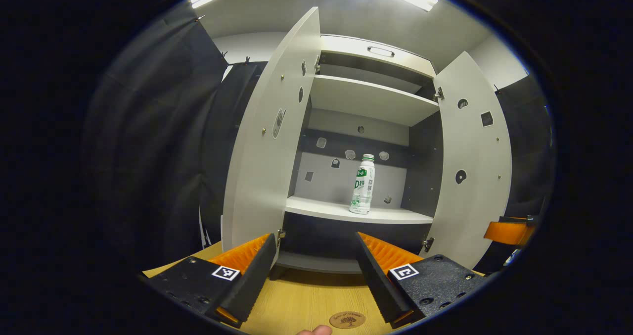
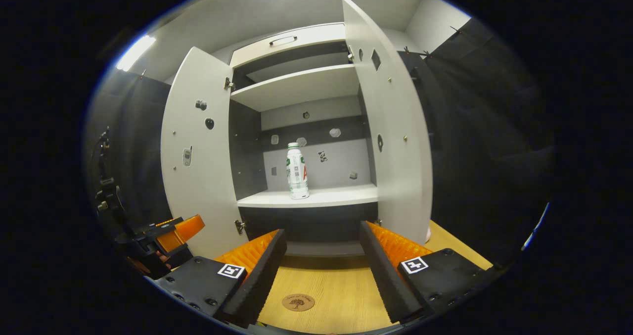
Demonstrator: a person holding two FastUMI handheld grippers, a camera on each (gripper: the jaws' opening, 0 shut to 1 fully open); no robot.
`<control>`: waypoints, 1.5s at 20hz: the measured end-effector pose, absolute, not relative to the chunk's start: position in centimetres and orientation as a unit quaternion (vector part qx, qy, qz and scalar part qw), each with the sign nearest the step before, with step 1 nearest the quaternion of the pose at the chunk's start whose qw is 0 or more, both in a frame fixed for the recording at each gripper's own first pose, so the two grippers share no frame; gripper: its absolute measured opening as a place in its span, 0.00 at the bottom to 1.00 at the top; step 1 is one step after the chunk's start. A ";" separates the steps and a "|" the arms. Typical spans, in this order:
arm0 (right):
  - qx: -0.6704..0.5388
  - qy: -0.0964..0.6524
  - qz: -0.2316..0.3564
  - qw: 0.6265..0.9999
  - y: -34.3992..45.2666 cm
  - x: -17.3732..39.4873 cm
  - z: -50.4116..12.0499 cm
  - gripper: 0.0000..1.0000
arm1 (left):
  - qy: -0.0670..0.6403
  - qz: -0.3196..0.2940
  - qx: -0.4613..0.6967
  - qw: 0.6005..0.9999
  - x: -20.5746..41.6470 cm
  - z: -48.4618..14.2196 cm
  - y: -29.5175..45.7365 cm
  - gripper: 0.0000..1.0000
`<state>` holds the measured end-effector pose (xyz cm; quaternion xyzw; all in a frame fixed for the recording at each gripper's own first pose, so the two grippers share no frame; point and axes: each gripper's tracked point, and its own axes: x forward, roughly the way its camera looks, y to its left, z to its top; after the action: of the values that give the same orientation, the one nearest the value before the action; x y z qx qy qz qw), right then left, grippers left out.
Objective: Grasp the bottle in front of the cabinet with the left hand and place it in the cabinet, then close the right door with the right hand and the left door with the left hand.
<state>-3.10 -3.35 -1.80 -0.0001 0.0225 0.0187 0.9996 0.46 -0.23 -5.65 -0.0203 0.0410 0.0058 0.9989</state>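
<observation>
A white bottle point(image 1: 362, 184) with a green cap and label stands upright on the middle shelf point(image 1: 326, 209) of the open cabinet; the right gripper view has the same bottle point(image 2: 297, 171) on that shelf point(image 2: 336, 196). Both doors are swung wide: left door point(image 1: 267, 142) point(image 2: 198, 152) and right door point(image 1: 474, 162) point(image 2: 390, 127). My left gripper point(image 1: 314, 280) is open and empty, low over the wooden table in front of the cabinet. My right gripper point(image 2: 321, 275) is open and empty too, also in front of the cabinet. The right gripper point(image 1: 509, 231) shows past the right door; the left gripper point(image 2: 168, 238) shows at far left.
A wooden table point(image 1: 306, 300) point(image 2: 326, 290) carries the cabinet, with a small round brown mark point(image 1: 347, 319) point(image 2: 298, 302) in front. An upper shelf point(image 1: 371, 97) sits above the bottle. Black cloth walls flank the cabinet on both sides. A fingertip point(image 1: 316, 331) shows at the bottom edge.
</observation>
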 end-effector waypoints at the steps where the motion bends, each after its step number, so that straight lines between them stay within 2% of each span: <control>1: -0.010 0.005 -0.005 1.000 -5.4 -3.2 0.0 0.98 | 0.041 0.002 -0.022 0.999 0.7 -5.7 -0.6 0.95; 6: -0.015 -0.082 -0.137 0.987 -16.4 -4.1 9.5 0.98 | 0.041 -0.010 -0.020 0.999 0.9 -5.8 -1.4 0.95; 9: 0.000 -0.063 -0.184 0.981 -21.5 -2.8 11.2 0.98 | 0.040 -0.010 -0.020 0.999 0.7 -5.4 -1.4 0.95; 17: 0.024 -0.035 -0.133 0.990 -23.1 3.1 13.0 0.98 | 0.021 0.015 -0.006 1.000 0.2 -3.2 0.6 0.95; 23: -0.015 -0.053 -0.140 0.989 -23.3 3.1 14.3 0.98 | 0.019 0.026 -0.009 0.999 0.1 -3.0 1.0 0.95; 30: 0.005 -0.045 -0.110 0.993 -20.9 3.3 13.1 0.97 | 0.011 0.013 -0.019 1.000 0.9 -2.5 0.2 0.95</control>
<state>3.25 -20.86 13.13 0.0053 -0.0451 -0.1095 0.9929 0.92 0.15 -2.54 -0.0193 0.0108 0.0129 0.9997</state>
